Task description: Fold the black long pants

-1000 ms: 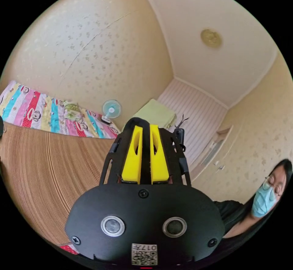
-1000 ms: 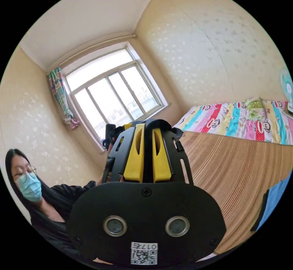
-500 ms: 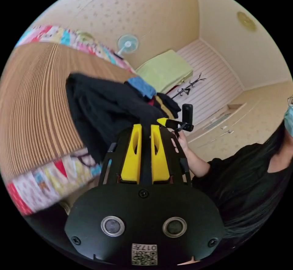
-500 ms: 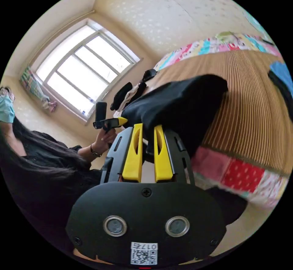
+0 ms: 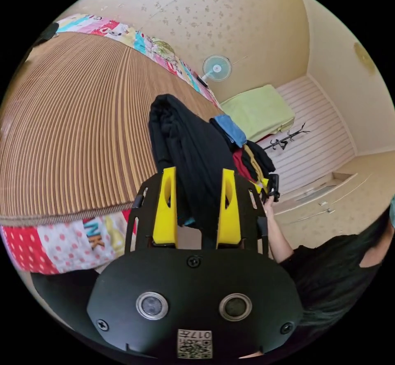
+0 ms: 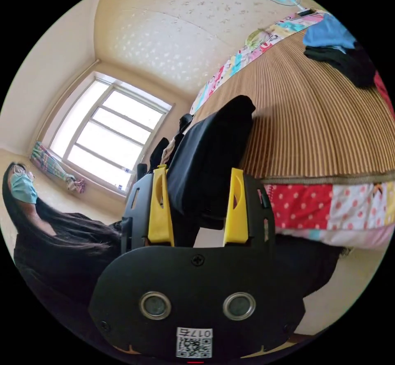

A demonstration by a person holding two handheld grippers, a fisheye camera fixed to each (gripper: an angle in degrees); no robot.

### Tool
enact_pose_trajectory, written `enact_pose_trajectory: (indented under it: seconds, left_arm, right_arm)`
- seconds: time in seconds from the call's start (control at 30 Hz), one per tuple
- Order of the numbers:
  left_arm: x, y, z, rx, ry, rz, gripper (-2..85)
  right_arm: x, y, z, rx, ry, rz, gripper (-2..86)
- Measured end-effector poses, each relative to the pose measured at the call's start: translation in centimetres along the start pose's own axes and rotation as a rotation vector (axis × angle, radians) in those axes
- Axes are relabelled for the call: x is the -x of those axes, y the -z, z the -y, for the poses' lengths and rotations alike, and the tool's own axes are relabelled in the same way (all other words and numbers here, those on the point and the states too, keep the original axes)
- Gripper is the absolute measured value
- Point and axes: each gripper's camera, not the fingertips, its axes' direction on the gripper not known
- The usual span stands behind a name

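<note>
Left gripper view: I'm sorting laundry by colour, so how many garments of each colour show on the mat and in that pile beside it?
Black: 2, the pants between the open left gripper jaws, and a garment in the pile
Blue: 1
Red: 1
Total: 4, though the pile may hide more.

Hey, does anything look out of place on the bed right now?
Yes: the black pants hang over the mat's edge between open tongs, and a jumbled clothes pile sits at the far side.
</note>
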Motion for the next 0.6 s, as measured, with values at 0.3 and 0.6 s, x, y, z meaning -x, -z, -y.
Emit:
enact_pose_trajectory:
  seconds: [0.3,0.6]
  left_arm:
    - [3.4,-4.3,-2.0,0.040,0.118,0.053,12.8]
    - [8.5,-3.7,-7.8,0.039,0.363,-0.359,6.6]
  right_arm:
    - [-0.5,-12.0,1.5,0.105,-0.008,-0.130,27.2]
    - [1.2,-12.4,-1.2,0.192,-0.030,-0.169,29.8]
